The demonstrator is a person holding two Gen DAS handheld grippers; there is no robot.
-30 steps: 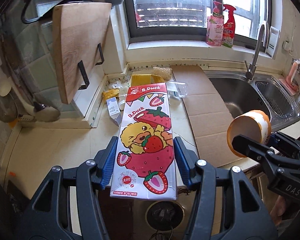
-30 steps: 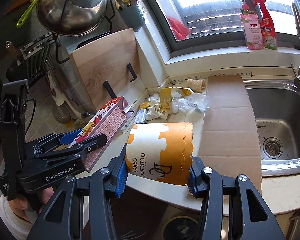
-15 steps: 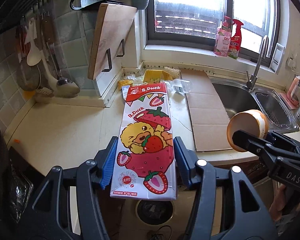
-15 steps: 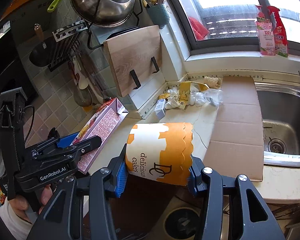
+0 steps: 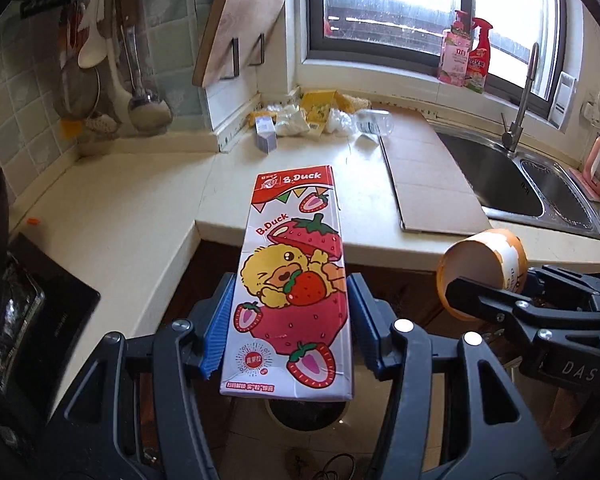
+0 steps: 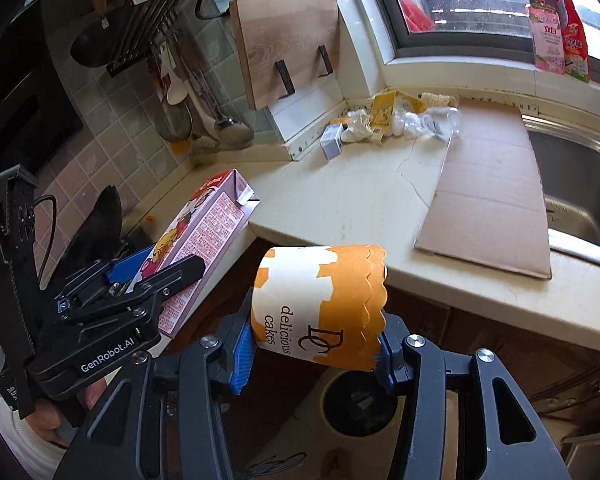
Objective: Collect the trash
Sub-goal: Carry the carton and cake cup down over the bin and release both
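My left gripper is shut on a red strawberry B.Duck carton, held off the counter's front edge above the floor. The carton and left gripper also show in the right wrist view. My right gripper is shut on an orange and white paper cake cup, also past the counter edge; the cup shows at the right of the left wrist view. A round dark bin opening lies on the floor below; in the left wrist view the bin sits under the carton.
More trash is piled at the back of the cream counter: wrappers, a small box, a clear plastic bottle. A flat cardboard sheet lies beside the steel sink. A cutting board leans on the wall. A black stove is at left.
Both grippers have pulled back and away from the counter with their loads, so the counter edge, cabinet front and floor bin have come into view.
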